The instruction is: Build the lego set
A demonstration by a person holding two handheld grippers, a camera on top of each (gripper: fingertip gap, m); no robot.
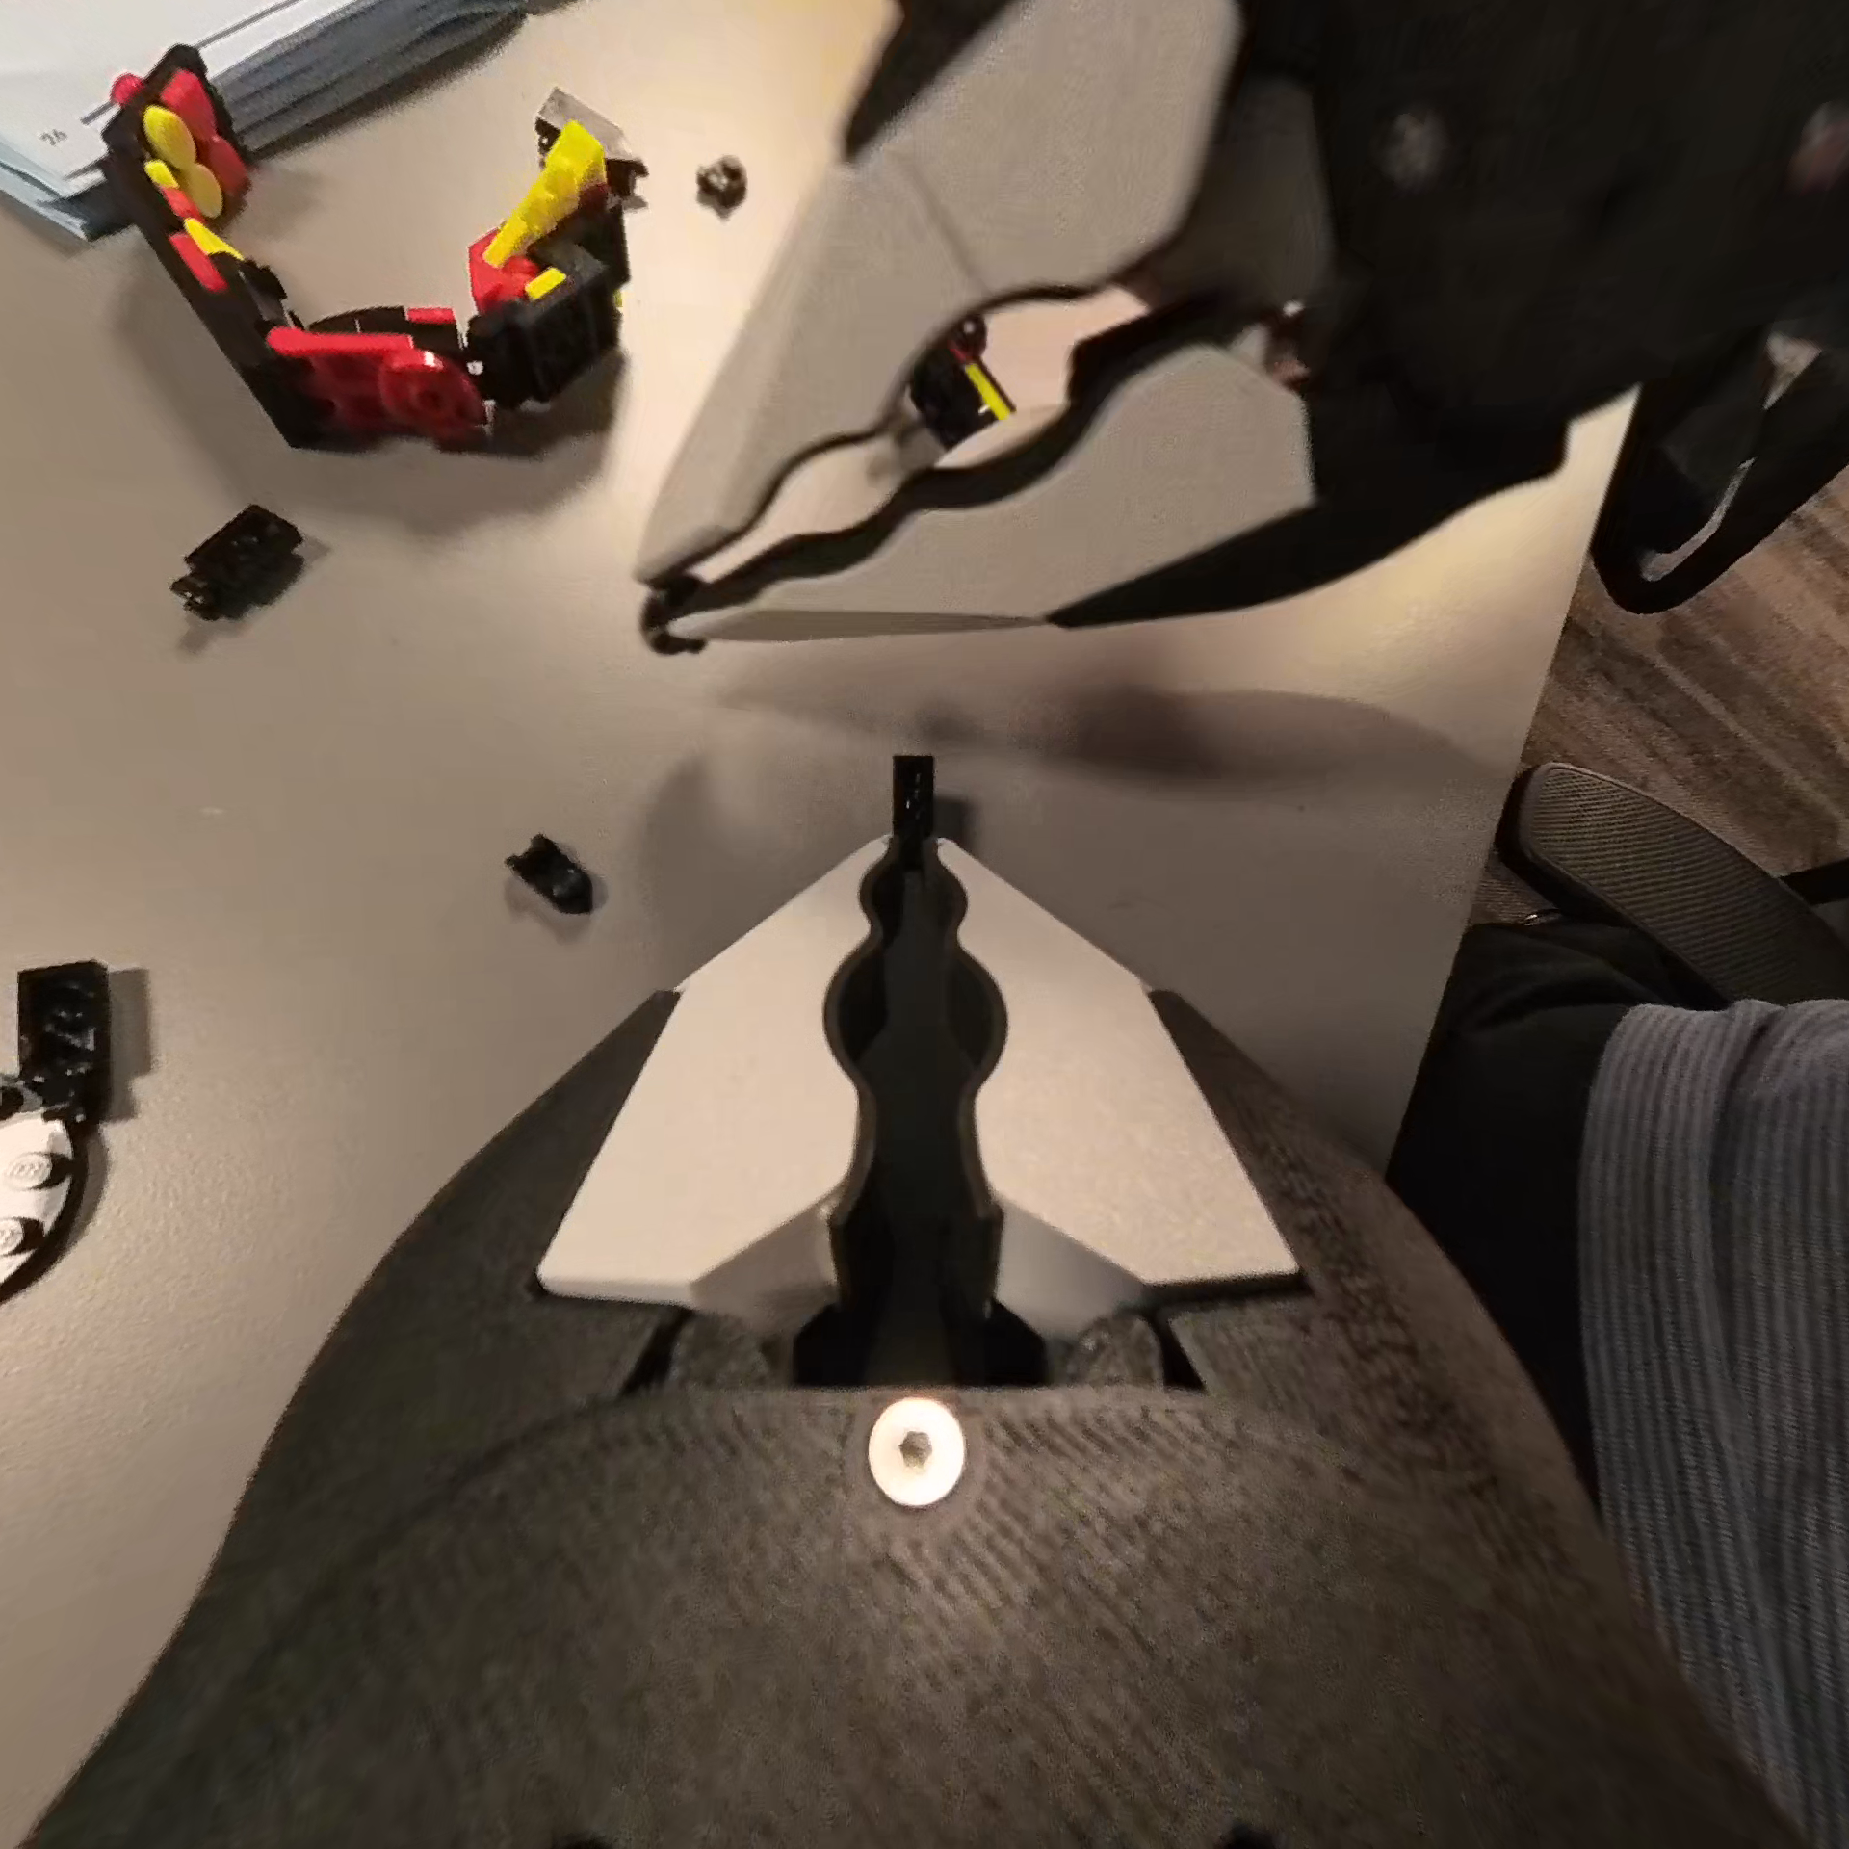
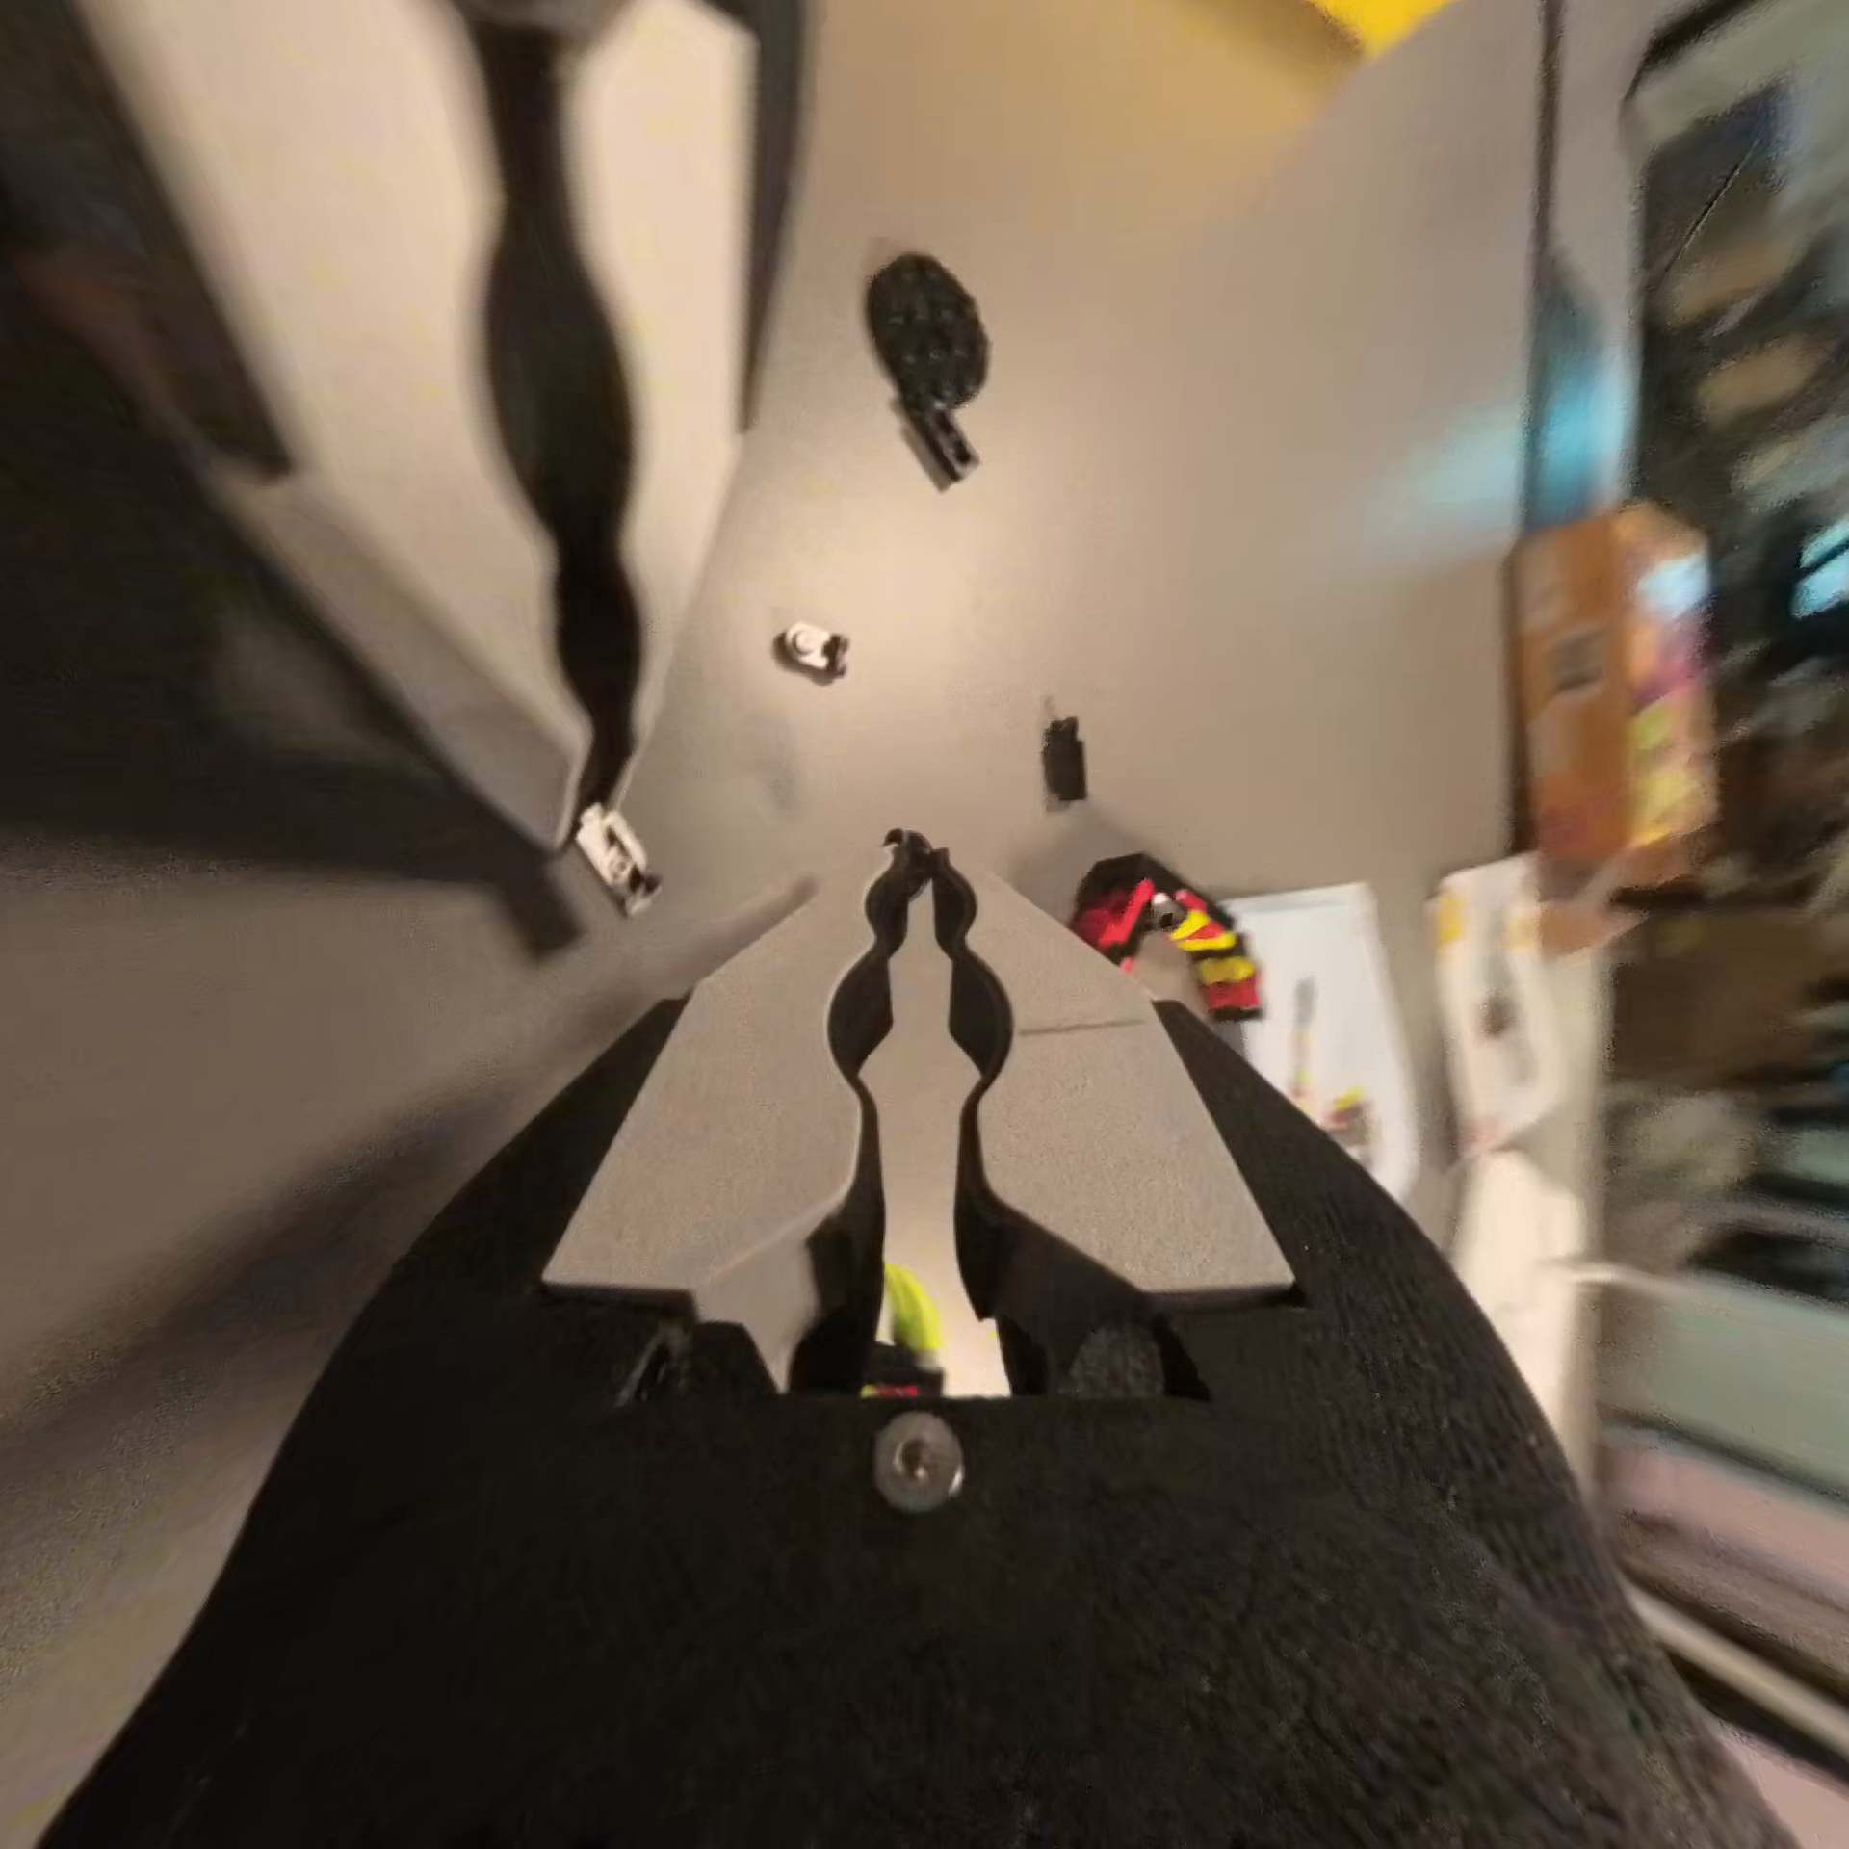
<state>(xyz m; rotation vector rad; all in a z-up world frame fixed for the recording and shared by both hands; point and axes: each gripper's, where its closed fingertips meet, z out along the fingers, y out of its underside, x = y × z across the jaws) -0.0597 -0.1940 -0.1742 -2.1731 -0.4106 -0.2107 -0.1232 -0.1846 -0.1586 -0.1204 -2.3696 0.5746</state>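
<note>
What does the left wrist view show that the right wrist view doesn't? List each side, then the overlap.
Only the left wrist view: a person's sleeve, a chair and wood floor.

Only the right wrist view: a round black studded plate and an orange box.

Both: the tan table, the red, black and yellow lego build, the booklet, the left tool pinching a small black piece, and the right tool.

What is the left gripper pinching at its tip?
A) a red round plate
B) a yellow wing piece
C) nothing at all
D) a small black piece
D: the left gripper is shut on a small black piece that sticks out past its tip, above the table.
</note>
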